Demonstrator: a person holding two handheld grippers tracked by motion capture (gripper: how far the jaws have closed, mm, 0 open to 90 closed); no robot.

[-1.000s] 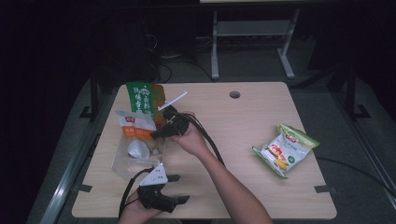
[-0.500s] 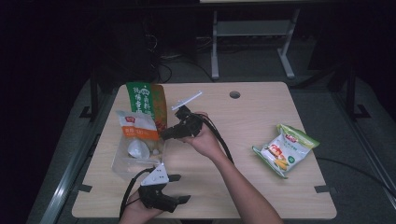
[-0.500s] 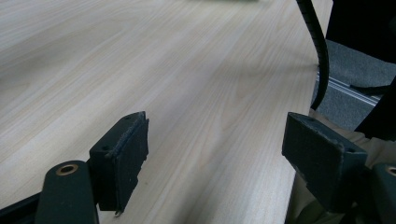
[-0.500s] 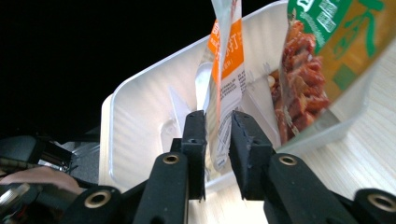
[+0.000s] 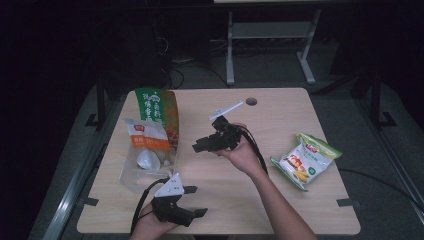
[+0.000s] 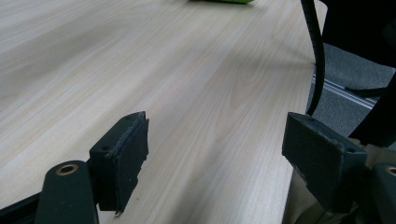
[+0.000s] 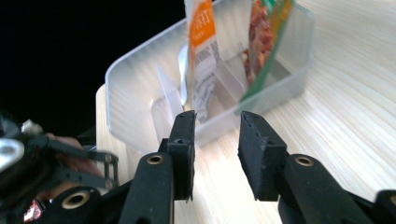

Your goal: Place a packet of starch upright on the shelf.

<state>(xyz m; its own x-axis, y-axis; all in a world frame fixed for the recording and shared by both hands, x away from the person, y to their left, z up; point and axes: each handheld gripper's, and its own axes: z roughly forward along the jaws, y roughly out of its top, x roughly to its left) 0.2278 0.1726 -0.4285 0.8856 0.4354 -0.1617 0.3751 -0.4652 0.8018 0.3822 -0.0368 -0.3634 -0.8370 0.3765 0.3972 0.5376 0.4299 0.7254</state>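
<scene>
The yellow-green snack bag (image 5: 306,160), judged the next item to be packed, is seen at the right of the high view, lying flat on the table (image 5: 280,115), well apart from both grippers. It is judged light, soft, crinkly and slippery; a sealed edge is best pinched. The right gripper (image 5: 201,146), mid-frame, has just been opening, and nothing is held between its jaws. The left gripper (image 5: 196,201), bottom centre, is held wide and empty. The clear plastic bin (image 7: 140,93) at left is seen with an orange packet (image 7: 201,28) and a green packet (image 5: 159,107) upright inside. A white object in the bin cannot be identified, and the print is unreadable.
</scene>
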